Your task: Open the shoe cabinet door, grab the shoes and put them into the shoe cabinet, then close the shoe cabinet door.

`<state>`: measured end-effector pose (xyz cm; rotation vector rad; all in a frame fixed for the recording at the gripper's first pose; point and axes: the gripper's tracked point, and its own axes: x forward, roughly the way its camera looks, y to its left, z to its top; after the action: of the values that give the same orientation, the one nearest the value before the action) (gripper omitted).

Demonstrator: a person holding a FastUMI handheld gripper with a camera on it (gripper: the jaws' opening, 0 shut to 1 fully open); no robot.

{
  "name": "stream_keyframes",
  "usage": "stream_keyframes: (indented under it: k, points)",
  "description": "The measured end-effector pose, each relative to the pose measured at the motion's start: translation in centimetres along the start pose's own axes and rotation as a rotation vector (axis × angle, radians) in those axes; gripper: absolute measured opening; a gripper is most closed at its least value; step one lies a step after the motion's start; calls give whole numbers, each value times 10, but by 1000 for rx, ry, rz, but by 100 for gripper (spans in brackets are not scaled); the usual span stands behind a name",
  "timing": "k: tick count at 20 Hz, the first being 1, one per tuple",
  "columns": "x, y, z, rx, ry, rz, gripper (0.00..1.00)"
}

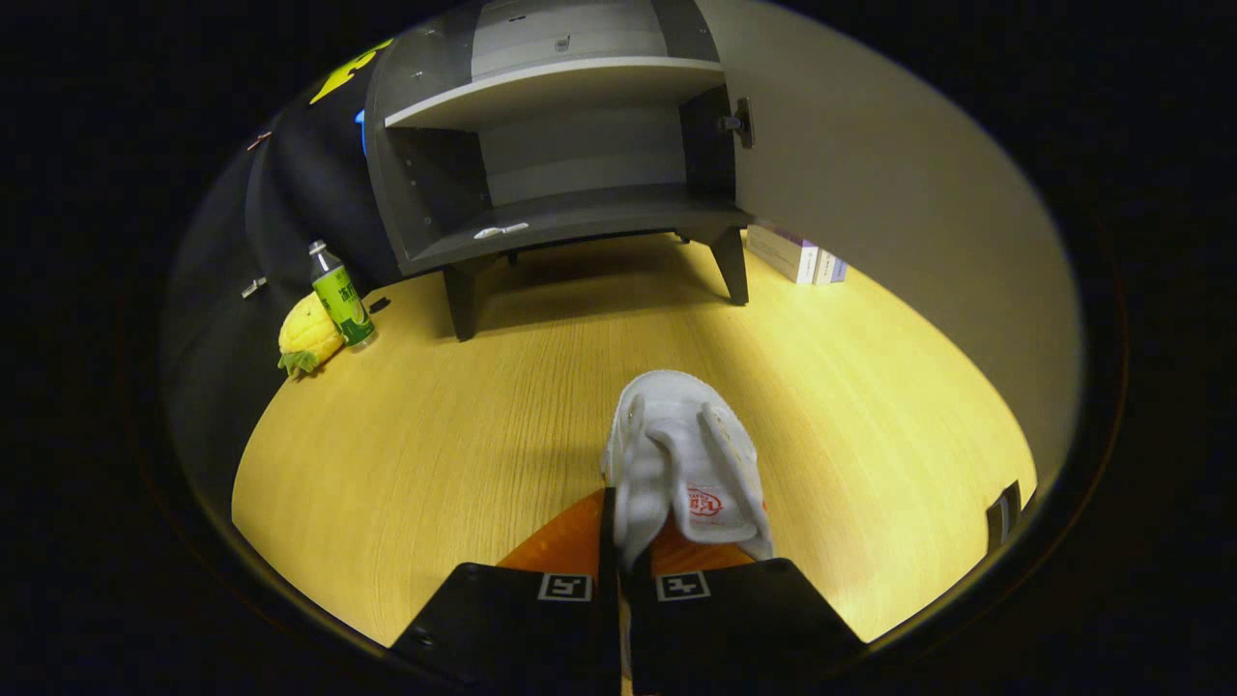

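White shoe (688,469) in closed claw (618,580); bottle (340,295), pineapple toy (309,335) beside open cabinet (570,208).

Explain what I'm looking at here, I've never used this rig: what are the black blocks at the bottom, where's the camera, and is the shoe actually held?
The camera rides on a hand-held gripper and looks forward along its two fingers; the black blocks are those fingers. They are closed together, pinching the near edge of a white shoe, which hangs just ahead of them above the wooden floor. Beyond stands the shoe cabinet, its door swung open to the right, shelves free. Left of it sit a green bottle and a pineapple toy; some boxes stand behind the door.
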<state>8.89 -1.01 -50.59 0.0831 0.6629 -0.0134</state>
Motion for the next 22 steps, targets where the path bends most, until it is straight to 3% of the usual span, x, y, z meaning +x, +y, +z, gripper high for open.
stream_keyframes:
  k: [6,12,22]
  points:
    - [-68,13,61,48,-79,59,9]
    - [-136,38,168,58,-221,104,9]
    - [-189,74,324,57,-412,130,9]
